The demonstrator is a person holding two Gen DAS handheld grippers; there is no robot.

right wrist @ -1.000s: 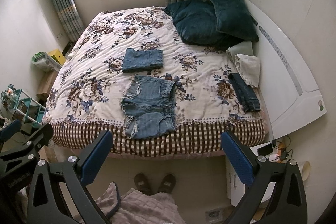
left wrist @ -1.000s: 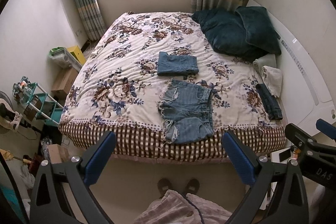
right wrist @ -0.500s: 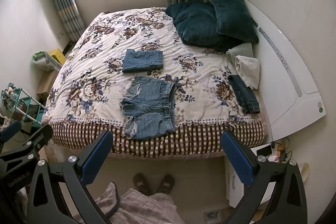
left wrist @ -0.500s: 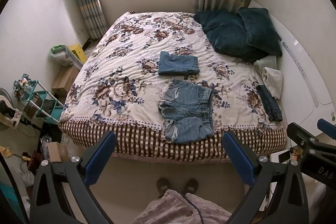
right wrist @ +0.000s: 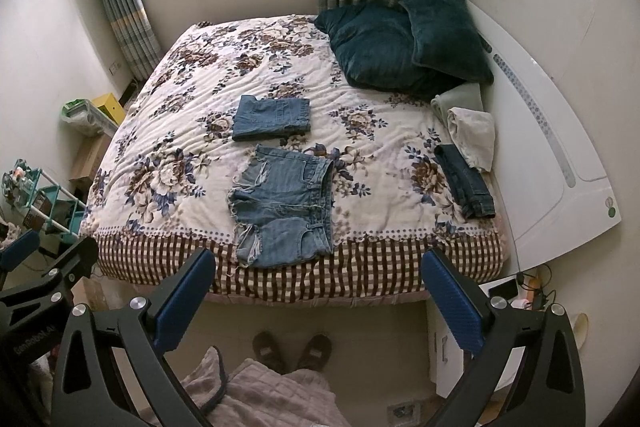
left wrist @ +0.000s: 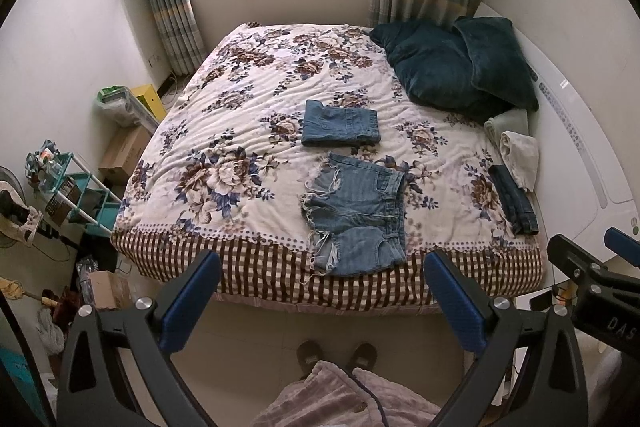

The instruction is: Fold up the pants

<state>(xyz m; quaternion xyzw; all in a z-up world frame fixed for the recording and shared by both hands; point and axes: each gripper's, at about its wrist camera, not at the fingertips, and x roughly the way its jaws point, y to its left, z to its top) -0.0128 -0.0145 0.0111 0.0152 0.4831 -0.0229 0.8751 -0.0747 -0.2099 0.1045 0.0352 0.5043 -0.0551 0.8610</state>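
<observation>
Frayed light-blue denim shorts lie flat and unfolded at the near edge of the floral bed; they also show in the right wrist view. A folded denim piece lies just behind them, also seen in the right wrist view. My left gripper is open and empty, held above the floor in front of the bed. My right gripper is open and empty, level with it.
Dark folded jeans, a white cloth and dark teal pillows lie at the bed's right side by the white headboard. A teal rack and boxes stand left. The person's slippers are on the floor below.
Both grippers have drawn back and risen slightly; the bed sits a little lower and smaller in view. Jaws stay open. The clothes have not moved.
</observation>
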